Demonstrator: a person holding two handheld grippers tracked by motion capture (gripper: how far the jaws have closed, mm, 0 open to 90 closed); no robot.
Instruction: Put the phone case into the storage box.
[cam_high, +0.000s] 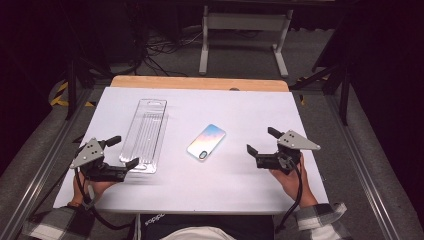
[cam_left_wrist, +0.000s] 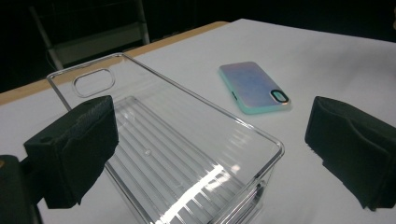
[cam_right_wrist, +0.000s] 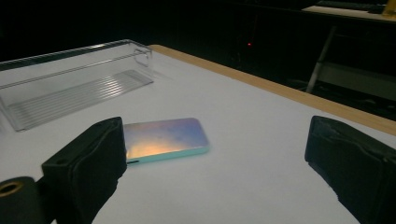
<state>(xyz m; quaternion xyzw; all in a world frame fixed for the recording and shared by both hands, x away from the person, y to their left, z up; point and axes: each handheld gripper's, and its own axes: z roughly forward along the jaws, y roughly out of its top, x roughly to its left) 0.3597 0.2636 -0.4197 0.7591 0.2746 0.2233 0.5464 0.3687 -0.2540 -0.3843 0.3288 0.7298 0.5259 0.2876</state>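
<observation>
Two handheld tongs, left (cam_high: 121, 152) and right (cam_high: 260, 140), hover with jaws spread wide and empty over a white-topped table (cam_high: 250, 180). A pastel iridescent phone in a mint-green case (cam_high: 206, 141) lies face down mid-table; a long clear ribbed plastic tray (cam_high: 145, 134) rests toward the left edge, just ahead of the left tongs. The glossy phone, lying flat, could slip from a pinch at its rim.

Almost no lettering can be read; a short white print sits on the dark garment (cam_high: 155, 219) at the bottom edge of the high view, upside down and too small to make out; the phone case (cam_high: 206, 141) and the clear plastic tray (cam_high: 145, 134) bear no legible brand, label or number.
</observation>
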